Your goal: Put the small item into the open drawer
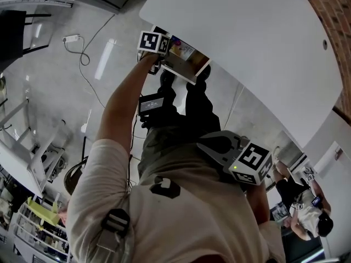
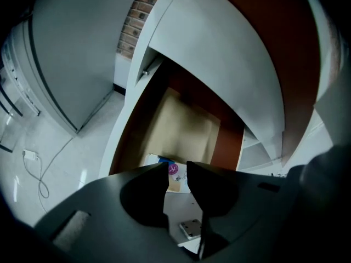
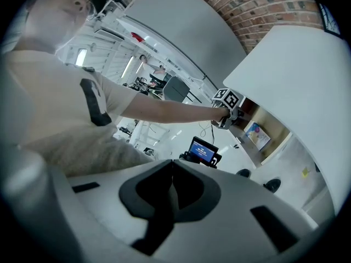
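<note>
The floor [image 1: 66, 92] is pale and shiny, and a white cable [image 1: 82, 53] lies on it, well away from the open drawer [image 2: 181, 122]. The drawer sticks out from under a big white top [image 1: 247, 48], with a brick wall [image 2: 137, 26] behind it. The white top hangs over the back of the drawer, so only the front part is open from above. The drawer has brown walls on both sides and a tan bottom. There is open room in the middle between those walls. I hold my left tongs [image 2: 177, 167] just above the front edge of the drawer, pointing down into it. Their jaws are spread apart and pinch nothing. Through the gap I see the small item [image 2: 176, 177], a flat box with blue and purple on it. It lies on the bottom of the drawer, close to the front edge. My right tongs [image 3: 171, 171] are far back from the drawer, near my body. Their jaws are pressed together with nothing between them.
</note>
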